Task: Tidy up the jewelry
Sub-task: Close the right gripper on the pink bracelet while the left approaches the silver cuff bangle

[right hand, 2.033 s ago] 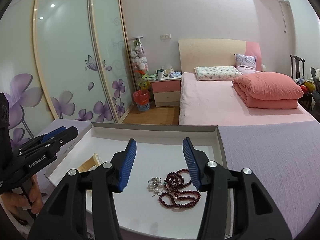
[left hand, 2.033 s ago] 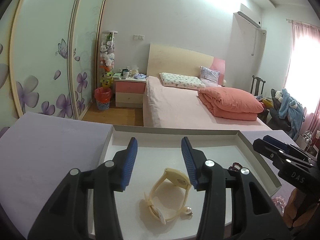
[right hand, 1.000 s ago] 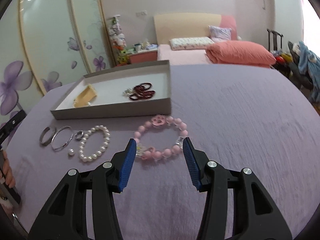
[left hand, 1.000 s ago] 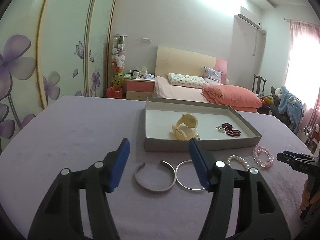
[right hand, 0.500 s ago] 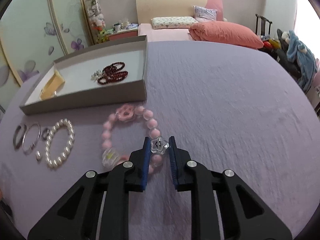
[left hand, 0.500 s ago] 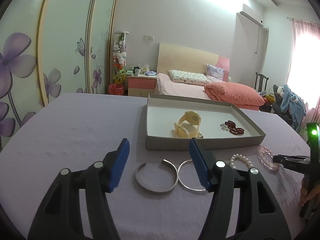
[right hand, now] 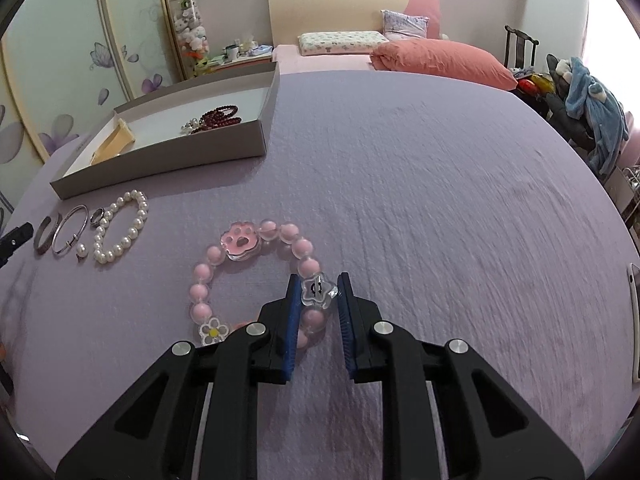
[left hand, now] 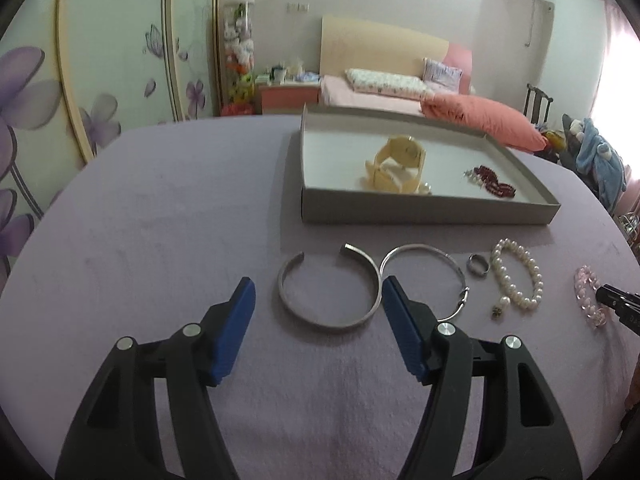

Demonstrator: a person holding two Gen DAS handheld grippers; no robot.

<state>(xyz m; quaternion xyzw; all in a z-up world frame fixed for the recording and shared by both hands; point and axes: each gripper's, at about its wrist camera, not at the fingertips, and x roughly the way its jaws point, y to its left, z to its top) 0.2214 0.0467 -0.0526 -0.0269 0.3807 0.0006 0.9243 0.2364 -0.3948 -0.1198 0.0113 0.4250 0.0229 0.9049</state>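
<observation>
My right gripper [right hand: 318,292] is shut on the pink bead bracelet [right hand: 244,242], pinching its clear star charm while the rest lies on the purple cloth. My left gripper [left hand: 316,296] is open, its fingers straddling the near side of an open silver cuff bangle [left hand: 329,322]. Beside the cuff lie a thin silver bangle [left hand: 424,250], a small ring [left hand: 478,269] and a pearl bracelet [left hand: 518,276]. The grey tray [left hand: 424,210] holds a cream watch [left hand: 400,164] and dark red beads [left hand: 490,181]. The tray [right hand: 160,158] also shows in the right wrist view.
The purple cloth [right hand: 440,184] covers the whole table. A bed with a pink quilt [right hand: 440,60] and a nightstand stand behind it. A chair with blue clothes [right hand: 596,112] is at the right. A flat device [right hand: 634,322] lies at the table's right edge.
My left gripper moved down and forward over the silver cuff. My right gripper, shut on the pink bracelet's star charm since half a second ago, stays closed on it.
</observation>
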